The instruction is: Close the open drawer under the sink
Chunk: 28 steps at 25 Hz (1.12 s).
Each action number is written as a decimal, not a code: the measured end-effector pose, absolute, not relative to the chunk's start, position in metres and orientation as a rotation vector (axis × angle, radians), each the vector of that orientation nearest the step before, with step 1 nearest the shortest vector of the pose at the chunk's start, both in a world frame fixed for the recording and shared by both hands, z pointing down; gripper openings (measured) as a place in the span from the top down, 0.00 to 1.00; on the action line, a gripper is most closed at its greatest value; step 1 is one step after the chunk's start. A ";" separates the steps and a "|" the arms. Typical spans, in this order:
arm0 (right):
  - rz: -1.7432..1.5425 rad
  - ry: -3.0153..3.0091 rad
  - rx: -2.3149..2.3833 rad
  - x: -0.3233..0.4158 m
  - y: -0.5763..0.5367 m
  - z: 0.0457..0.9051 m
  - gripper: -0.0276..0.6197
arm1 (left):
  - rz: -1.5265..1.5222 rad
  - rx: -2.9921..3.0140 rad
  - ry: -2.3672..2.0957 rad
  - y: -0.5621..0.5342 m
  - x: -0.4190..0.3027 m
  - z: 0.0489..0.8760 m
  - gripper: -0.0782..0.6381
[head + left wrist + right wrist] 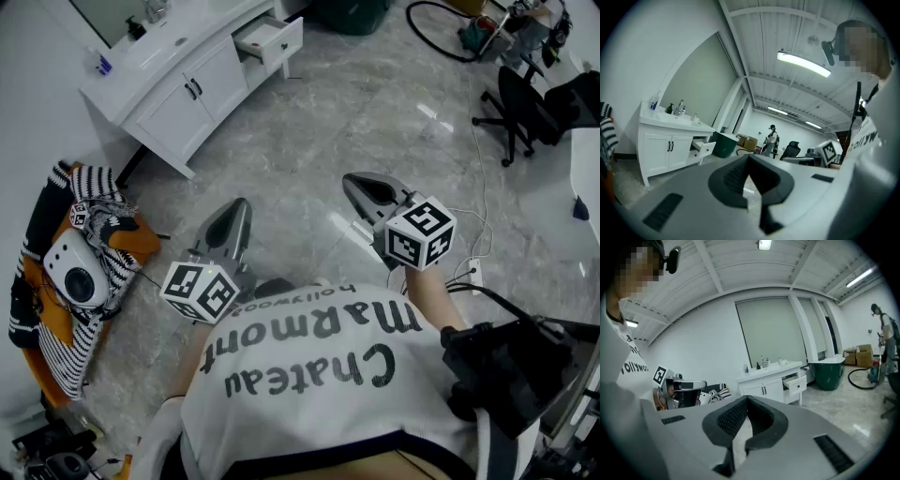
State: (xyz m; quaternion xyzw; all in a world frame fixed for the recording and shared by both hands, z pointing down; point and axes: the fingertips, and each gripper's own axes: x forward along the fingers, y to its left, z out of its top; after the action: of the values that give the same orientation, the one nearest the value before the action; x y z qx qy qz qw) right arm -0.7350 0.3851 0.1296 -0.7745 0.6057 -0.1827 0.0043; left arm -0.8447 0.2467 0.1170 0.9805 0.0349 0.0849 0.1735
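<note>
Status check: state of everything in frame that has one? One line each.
drawer: open, pulled out of the vanity
cabinet doors: both shut
left tool: shut, nothing between the jaws, far from the drawer
right tool: shut, nothing between the jaws, far from the drawer
ceiling light: on

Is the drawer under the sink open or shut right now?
Open. The drawer juts out past the white cabinet front, its inside showing from above.
</note>
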 end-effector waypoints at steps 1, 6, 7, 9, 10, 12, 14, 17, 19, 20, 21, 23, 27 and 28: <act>-0.572 1.899 -2.427 -0.734 0.385 0.129 0.94 | 0.241 2.781 0.097 0.246 -0.844 0.117 0.88; -0.568 1.896 -2.429 -0.732 0.387 0.128 0.94 | 0.243 2.778 0.095 0.247 -0.844 0.116 0.88; -0.564 1.892 -2.426 -0.732 0.388 0.127 0.94 | 0.242 2.776 0.106 0.249 -0.844 0.114 0.88; -0.562 1.882 -2.410 -0.730 0.391 0.125 0.94 | 0.234 2.785 0.154 0.258 -0.844 0.111 0.88; -0.564 1.876 -2.398 -0.730 0.393 0.125 0.94 | 0.230 2.802 0.172 0.263 -0.845 0.110 0.88; -0.558 1.863 -2.377 -0.729 0.396 0.124 0.94 | 0.232 2.851 0.169 0.268 -0.847 0.109 0.88; -0.539 1.850 -2.361 -0.726 0.398 0.121 0.94 | 0.221 2.861 0.147 0.267 -0.845 0.108 0.88; -0.516 1.830 -2.345 -0.722 0.400 0.118 0.94 | 0.192 2.815 0.141 0.261 -0.844 0.106 0.88; -0.524 1.796 -2.326 -0.718 0.404 0.119 0.94 | 0.214 2.804 0.160 0.261 -0.844 0.109 0.88; -0.532 1.780 -2.310 -0.716 0.405 0.119 0.94 | 0.230 2.801 0.174 0.261 -0.843 0.111 0.88; -0.542 1.772 -2.293 -0.714 0.406 0.120 0.94 | 0.244 2.793 0.192 0.261 -0.842 0.112 0.88; -0.556 1.783 -2.288 -0.713 0.403 0.122 0.94 | 0.260 2.769 0.228 0.258 -0.835 0.116 0.88; -0.584 1.834 -2.443 -0.703 0.401 0.140 0.94 | 0.273 2.747 0.296 0.254 -0.803 0.124 0.88; -0.591 1.836 -2.482 -0.698 0.402 0.144 0.94 | 0.267 2.747 0.318 0.254 -0.792 0.125 0.88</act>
State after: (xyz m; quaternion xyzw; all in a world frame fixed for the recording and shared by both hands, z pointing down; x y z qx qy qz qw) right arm -0.6982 0.4025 0.1440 -0.7896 0.5841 -0.1880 -0.0010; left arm -0.7917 0.2540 0.1250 0.9725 0.1126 0.0946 0.1806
